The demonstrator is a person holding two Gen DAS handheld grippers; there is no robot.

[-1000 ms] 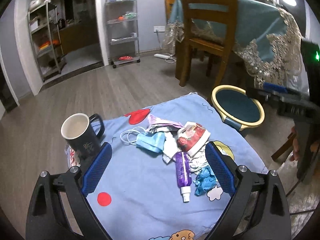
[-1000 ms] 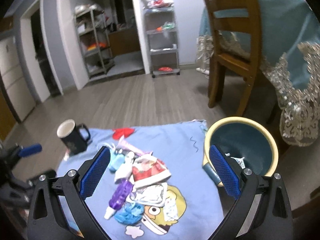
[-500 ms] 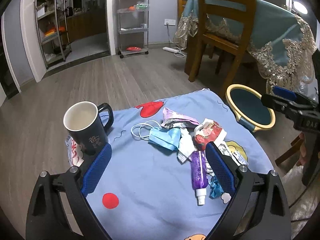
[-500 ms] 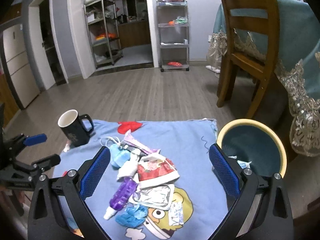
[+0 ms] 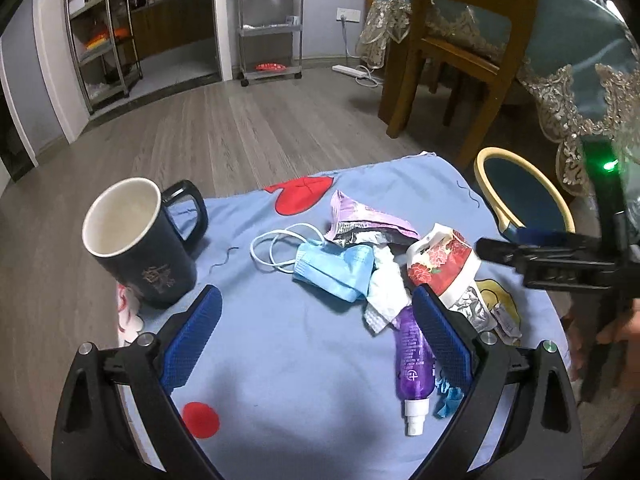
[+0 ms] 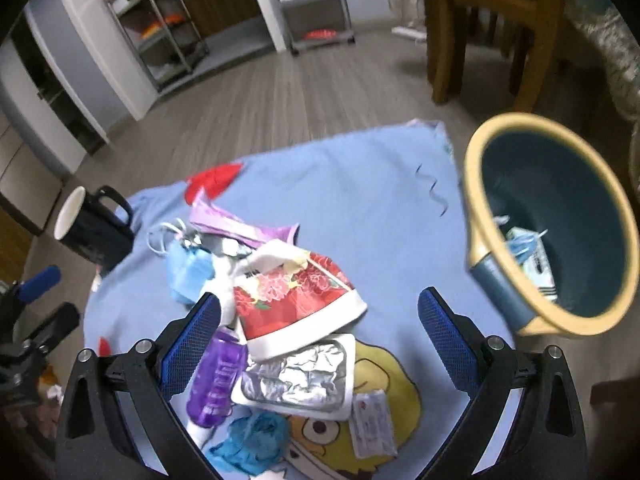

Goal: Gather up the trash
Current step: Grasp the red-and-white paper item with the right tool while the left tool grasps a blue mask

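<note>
Home dining room, wooden chair (image 5: 460, 40) at a lace-trimmed table (image 5: 580, 52), metal shelves (image 5: 268, 20) left of the chair, kitchen doorway beyond

Dim indoor light, strong fisheye bending at dark edges; the right wrist view is motion-blurred.

cloth (image 5: 304, 344) – light blue, cartoon print; mug (image 5: 144, 248) – black; bin (image 6: 560, 240) – teal, yellow rim

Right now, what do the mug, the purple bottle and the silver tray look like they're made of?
Mug: probably glazed ceramic, glossy dark outside, white inside.
Purple bottle: likely translucent plastic with a white nozzle.
Silver tray: seemingly crinkled foil, judging by its shiny creases.
</note>
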